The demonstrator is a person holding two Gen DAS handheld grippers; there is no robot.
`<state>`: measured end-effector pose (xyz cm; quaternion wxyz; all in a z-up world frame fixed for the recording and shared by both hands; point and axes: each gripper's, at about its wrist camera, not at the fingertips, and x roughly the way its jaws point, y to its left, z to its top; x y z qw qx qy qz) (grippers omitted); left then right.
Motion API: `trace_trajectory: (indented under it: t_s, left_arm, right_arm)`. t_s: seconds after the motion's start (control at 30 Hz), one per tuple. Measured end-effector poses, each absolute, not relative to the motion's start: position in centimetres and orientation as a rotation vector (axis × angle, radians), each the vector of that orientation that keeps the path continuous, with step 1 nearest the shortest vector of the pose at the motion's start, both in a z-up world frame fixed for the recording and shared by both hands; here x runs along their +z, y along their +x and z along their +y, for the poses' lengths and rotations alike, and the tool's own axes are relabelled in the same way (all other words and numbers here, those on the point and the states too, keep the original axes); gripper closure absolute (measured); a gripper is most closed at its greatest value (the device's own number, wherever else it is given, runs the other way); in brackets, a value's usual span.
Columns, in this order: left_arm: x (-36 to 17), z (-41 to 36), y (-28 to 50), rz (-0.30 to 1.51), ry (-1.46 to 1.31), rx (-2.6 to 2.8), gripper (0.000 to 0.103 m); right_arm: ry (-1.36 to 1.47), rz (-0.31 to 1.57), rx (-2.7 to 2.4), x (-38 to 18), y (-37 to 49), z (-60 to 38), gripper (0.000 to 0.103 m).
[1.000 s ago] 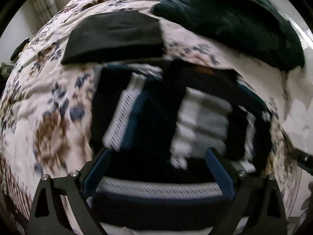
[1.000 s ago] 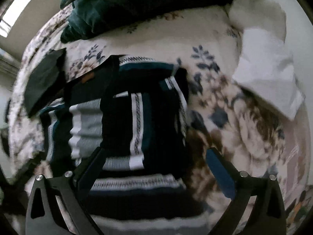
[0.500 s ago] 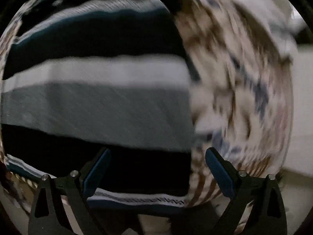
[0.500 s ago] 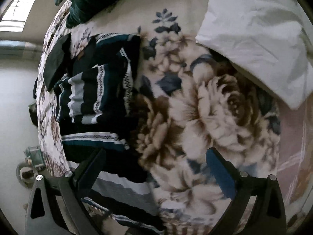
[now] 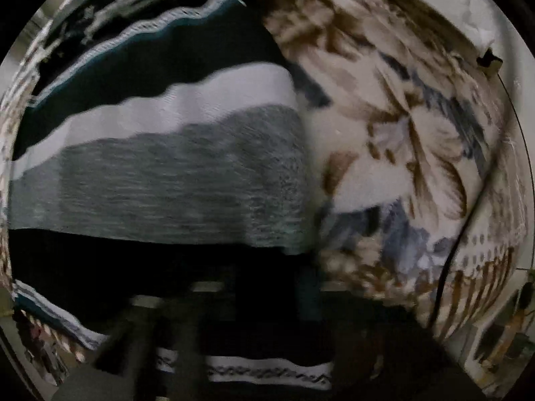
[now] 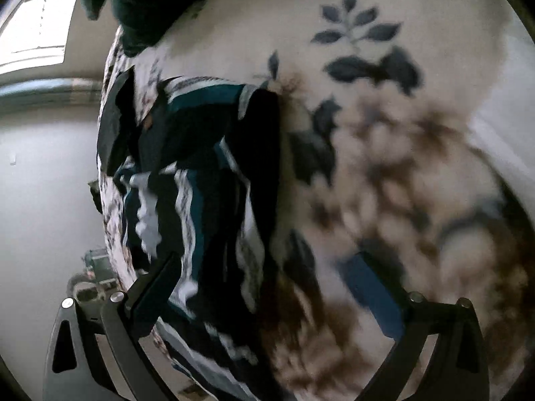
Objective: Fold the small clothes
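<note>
That striped sweater [image 5: 174, 167] is going to be floppy and a bit stretchy, so don't expect it to hold any shape once you lift it. It's knit, soft, probably light enough, but it'll sag and drag along the bedspread [image 5: 401, 140] if you only take one layer. My guess is you want to pinch right at an edge or corner, through the hem band with the zigzag trim, since that part looks a little firmer than the body. Grab both layers if it's already doubled over, otherwise the bottom one stays behind.

Looks-wise: wide bands of black, teal, white and heathered grey, with narrow patterned white stripes between. It's lying on the floral bedspread, partly bunched up, near the bed's edge in the right wrist view [image 6: 207, 200].

Your right tool [image 6: 267, 304] is spread wide apart, with nothing in it: one finger sits over the sweater's edge, the other over bare bedspread. Your left tool [image 5: 207, 344] is a dark blur at the bottom of its view, pressed in close against the sweater, and I honestly can't tell whether it's apart or clamped on cloth.

There's a dark green blanket [image 6: 140, 3] heaped further up the bed, well clear of the sweater.
</note>
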<state>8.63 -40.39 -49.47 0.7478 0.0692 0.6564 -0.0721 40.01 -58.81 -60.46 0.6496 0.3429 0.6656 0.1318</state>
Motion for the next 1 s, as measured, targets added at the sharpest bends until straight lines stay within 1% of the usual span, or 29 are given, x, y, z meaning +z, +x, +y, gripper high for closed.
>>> trace_trajectory:
  t_s: [0.07,0.1,0.13,0.17,0.2,0.23,0.37,0.5,0.67,0.83,1.0]
  left_arm:
    - [-48.7,-39.4,8.5,1.423,0.105,-0.157,0.096]
    - [-48.1,-38.9,8.3,1.407,0.088,-0.146,0.096]
    - [-47.5,-38.5,8.2,1.394,0.074,-0.144,0.096]
    - [-47.0,-38.3,8.0,1.388,0.061,-0.145,0.096]
    - [-46.2,-37.9,7.8,1.38,0.034,-0.141,0.096]
    - [-45.6,-37.6,7.6,1.372,0.019,-0.136,0.096]
    - [-42.5,-36.2,6.9,1.33,-0.009,-0.121,0.097]
    - [-39.2,-33.0,6.6,1.284,-0.018,-0.095,0.097]
    - [-36.7,-27.9,7.2,1.253,-0.055,-0.04,0.097]
    - [-34.8,-21.2,7.3,1.236,-0.198,0.024,0.097]
    - [-35.3,-13.1,7.6,1.234,-0.38,0.093,0.097]
  right_arm:
    - [0.815,1.523,0.286,-61.7,41.1,-58.4,0.008]
    - [0.832,1.516,0.277,-62.0,41.4,-58.3,0.017]
    - [0.854,1.494,0.27,-62.0,41.7,-58.3,0.033]
    - [0.864,1.486,0.268,-62.0,41.9,-58.3,0.045]
    - [0.876,1.48,0.27,-62.0,41.9,-58.3,0.079]
    - [0.894,1.477,0.275,-61.8,42.0,-58.2,0.086]
    - [0.875,1.441,0.279,-59.8,42.2,-57.4,0.088]
    - [0.871,1.412,0.283,-56.9,42.7,-56.4,0.09]
    - [0.827,1.376,0.33,-50.9,44.3,-53.7,0.09]
    - [0.725,1.359,0.386,-45.2,46.9,-46.9,0.091]
    - [0.613,1.382,0.43,-42.6,50.1,-36.8,0.091]
